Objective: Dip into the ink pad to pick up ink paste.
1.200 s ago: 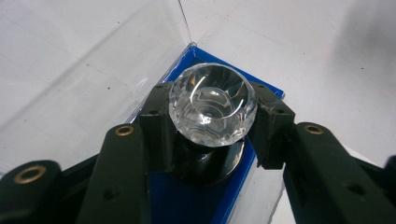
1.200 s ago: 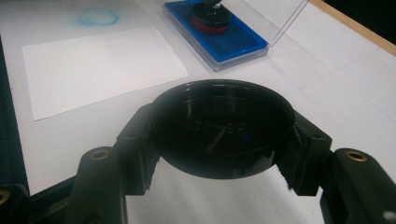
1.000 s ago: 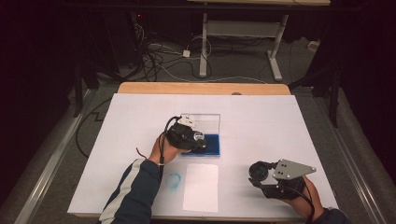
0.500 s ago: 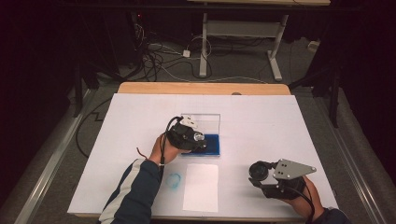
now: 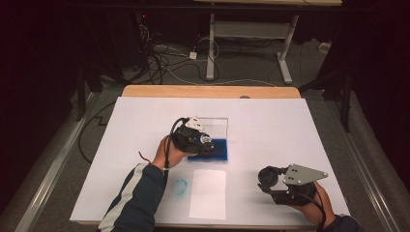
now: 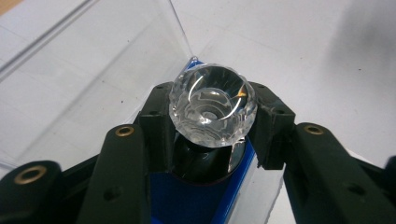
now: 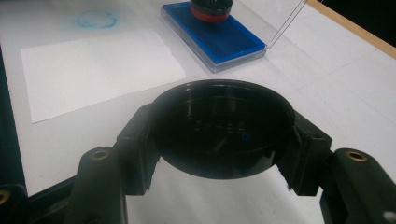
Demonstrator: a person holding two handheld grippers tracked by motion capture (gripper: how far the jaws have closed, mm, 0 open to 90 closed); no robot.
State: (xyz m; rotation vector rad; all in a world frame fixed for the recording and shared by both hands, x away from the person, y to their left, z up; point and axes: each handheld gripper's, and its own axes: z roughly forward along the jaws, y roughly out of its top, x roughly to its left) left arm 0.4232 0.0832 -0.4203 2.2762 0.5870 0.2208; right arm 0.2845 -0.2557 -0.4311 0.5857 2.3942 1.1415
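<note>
Left gripper [image 5: 205,143]: we saw its jaws pinching a stamp [image 6: 212,106] by the clear faceted knob, one jaw on each side, in the left gripper view.
Stamp: its dark base sat down on the blue ink pad [image 6: 187,200]; from the right gripper view we made out a red band around the base [image 7: 209,10] where it met the pad.
Ink pad: a flat blue pad in a clear case [image 5: 212,150], lying near the middle of the table — its clear lid [image 5: 212,126] stood open behind it.
Right gripper [image 5: 267,178]: we found it near the front right of the table, well apart from the pad, its jaws clamped on a round black cap [image 7: 223,128] whose open side faced the camera.
Paper [image 5: 208,193]: a plain white sheet lay flat just in front of the ink pad, between the two grippers.
Ink mark [image 5: 180,186]: a faint blue ring showed on the table cover — just beside the paper's left edge.
Table [image 5: 300,125]: covered in white, with a strip of wood showing along the far edge.
Hands: the person's left hand [image 5: 167,152], in a dark sleeve with a white stripe, held the left gripper; the right hand [image 5: 321,205] held the other.
</note>
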